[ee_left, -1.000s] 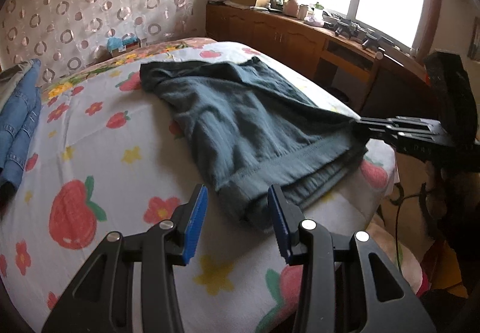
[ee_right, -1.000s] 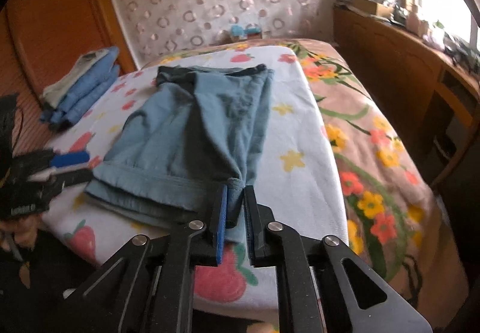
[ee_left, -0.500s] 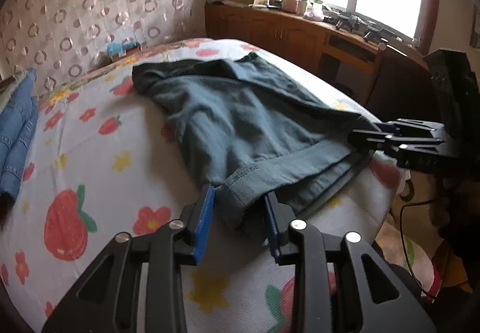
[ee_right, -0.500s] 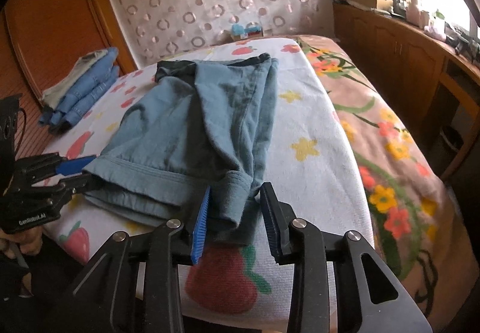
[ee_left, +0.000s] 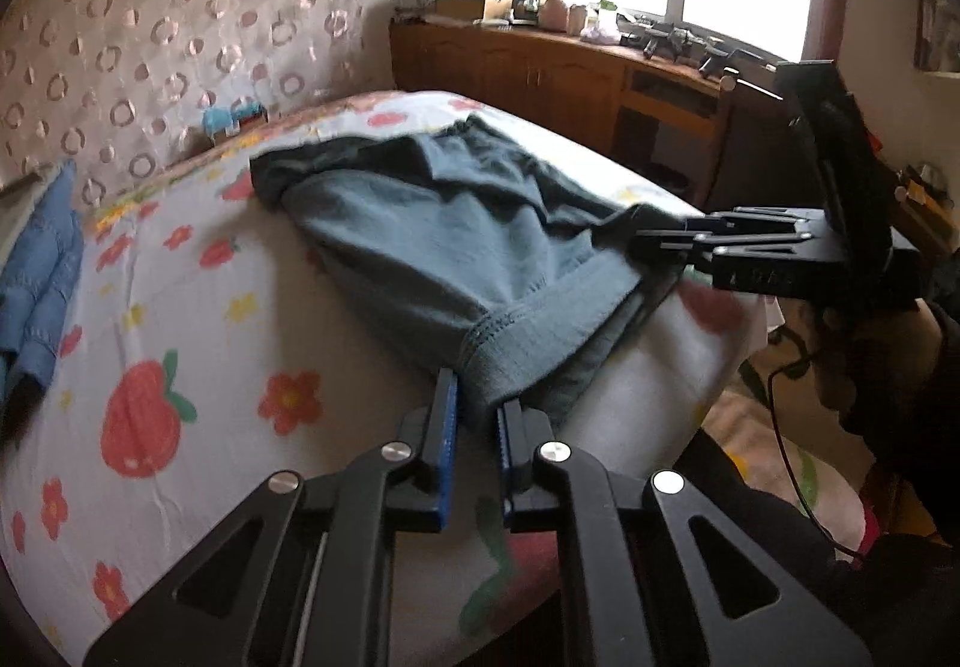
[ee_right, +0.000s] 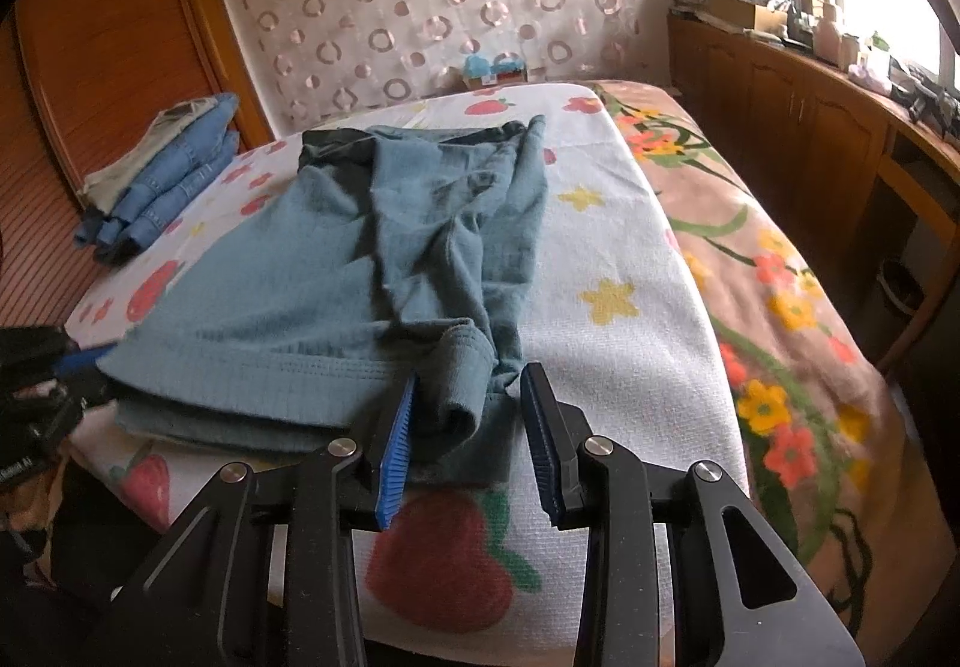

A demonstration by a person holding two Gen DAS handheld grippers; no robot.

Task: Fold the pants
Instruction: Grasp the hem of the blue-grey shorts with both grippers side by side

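Note:
Grey-blue pants (ee_left: pixel 456 235) lie folded lengthwise on the strawberry-print sheet (ee_left: pixel 180 307), hems toward me. My left gripper (ee_left: pixel 478 409) is closing, and its blue pads pinch the near hem corner. In the right wrist view the pants (ee_right: pixel 312 295) stretch away toward the headboard. My right gripper (ee_right: pixel 468 409) stands open around the other hem corner; the bunched cuff lies between the jaws, and the right pad is clear of it. The right gripper (ee_left: pixel 639 241) also shows at the pants' far corner, and the left gripper (ee_right: pixel 90 355) at the left edge.
A stack of folded jeans (ee_right: pixel 162 175) lies at the bed's far left. A floral blanket (ee_right: pixel 780 277) covers the bed's right side. A wooden cabinet (ee_left: pixel 540 66) with clutter runs under the window. A small blue box (ee_left: pixel 231 117) sits by the headboard. A person's hand (ee_left: pixel 870 355) holds the right gripper.
My left gripper moved forward onto the hem corner and its jaws closed on it. My right gripper went from shut on the other corner to open, and the cuff dropped between its jaws.

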